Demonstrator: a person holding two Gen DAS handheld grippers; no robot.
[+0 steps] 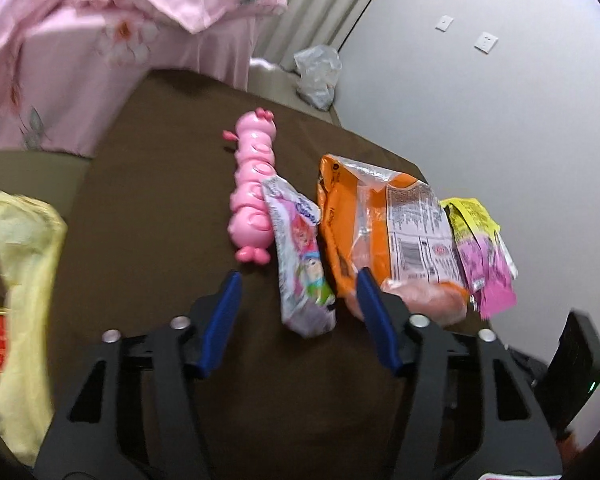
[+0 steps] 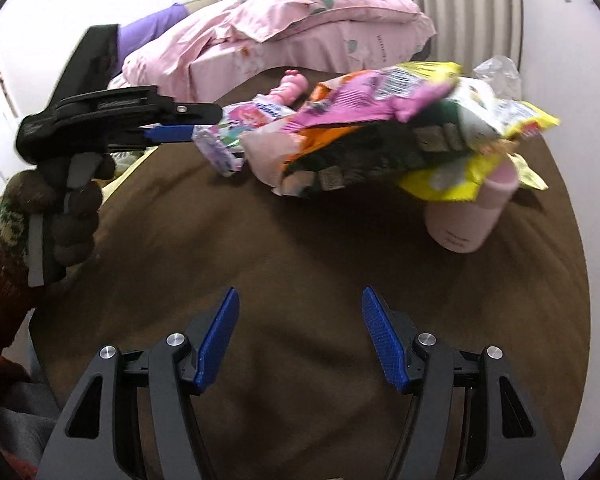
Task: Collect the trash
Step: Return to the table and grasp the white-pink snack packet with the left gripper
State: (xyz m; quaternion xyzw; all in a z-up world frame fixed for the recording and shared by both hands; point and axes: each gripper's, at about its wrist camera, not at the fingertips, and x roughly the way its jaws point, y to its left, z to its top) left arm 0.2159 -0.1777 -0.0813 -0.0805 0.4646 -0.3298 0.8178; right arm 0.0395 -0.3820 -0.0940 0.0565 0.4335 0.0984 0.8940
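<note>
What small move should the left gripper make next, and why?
Probably ease the left gripper forward and shut it on the cartoon wrapper. Its jaws are open and the wrapper's near end already lies between them on the brown cloth, beside the pink toy. The right gripper is open and holds nothing.

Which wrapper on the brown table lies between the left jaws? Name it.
The cartoon-printed white wrapper lies between the left gripper's open jaws, beside the pink caterpillar toy. The orange bag and yellow-pink wrapper lie rightward.
</note>
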